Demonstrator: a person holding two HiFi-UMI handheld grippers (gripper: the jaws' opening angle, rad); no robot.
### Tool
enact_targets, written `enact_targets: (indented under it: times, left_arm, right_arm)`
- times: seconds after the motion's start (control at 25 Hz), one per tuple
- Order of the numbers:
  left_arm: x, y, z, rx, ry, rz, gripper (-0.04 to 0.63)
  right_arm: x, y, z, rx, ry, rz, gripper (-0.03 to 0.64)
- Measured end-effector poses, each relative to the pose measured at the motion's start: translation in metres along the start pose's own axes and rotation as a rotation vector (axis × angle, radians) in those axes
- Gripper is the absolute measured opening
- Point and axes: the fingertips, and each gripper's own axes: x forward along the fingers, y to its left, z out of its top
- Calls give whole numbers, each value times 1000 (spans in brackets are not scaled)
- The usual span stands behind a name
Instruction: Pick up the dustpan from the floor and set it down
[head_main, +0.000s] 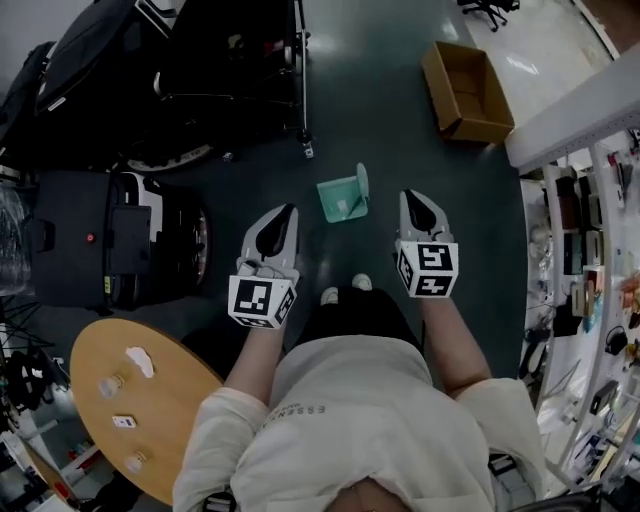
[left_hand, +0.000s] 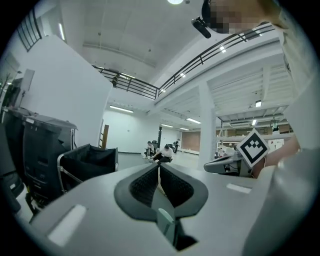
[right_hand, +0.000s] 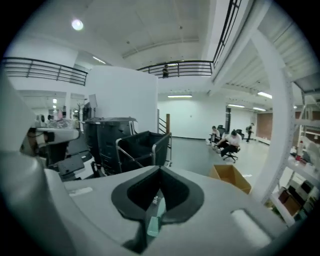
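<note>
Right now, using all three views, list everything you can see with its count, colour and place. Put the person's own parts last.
dustpan: one, pale green, on the floor ahead, between the two grippers
cardboard box: one, brown, open, on the floor at upper right
round table: one, wooden, lower left, a few small white items on it
carts: several, black, upper left
shelving: one unit, white, right edge, packed with small goods
seated people: a few, far across the hall
shoes: two, white, just below the dustpan
left gripper: one, grey, shut, empty
right gripper: one, grey, shut, empty
</note>
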Motion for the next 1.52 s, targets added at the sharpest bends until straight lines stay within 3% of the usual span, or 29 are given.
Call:
enact_targets:
  times: [0.12, 0.52, 0.68, 0.92, 1.16, 1.52]
  left_arm:
    - [-32, -29, 7, -4, -14, -3, 21]
    - [-173, -152, -19, 33, -34, 54, 18]
    - [-229, -209, -40, 12, -36, 59, 18]
    - [-301, -280, -40, 12, -61, 65, 18]
    - [-346, -324, -46, 8, -51, 49, 18]
    - [-383, -341, -45, 29, -57, 18, 18]
  right_arm:
    - [-46, 11, -1, 11, -43, 85, -9]
    - [-217, 43, -64, -10, -93, 160, -9]
    - [-290, 62, -96, 27, -104, 212, -9]
    - [-385, 67, -136, -6, -80, 205, -9]
    - [-449, 56, -163, -11, -64, 184, -9]
    - [-483, 75, -172, -30, -84, 172, -9]
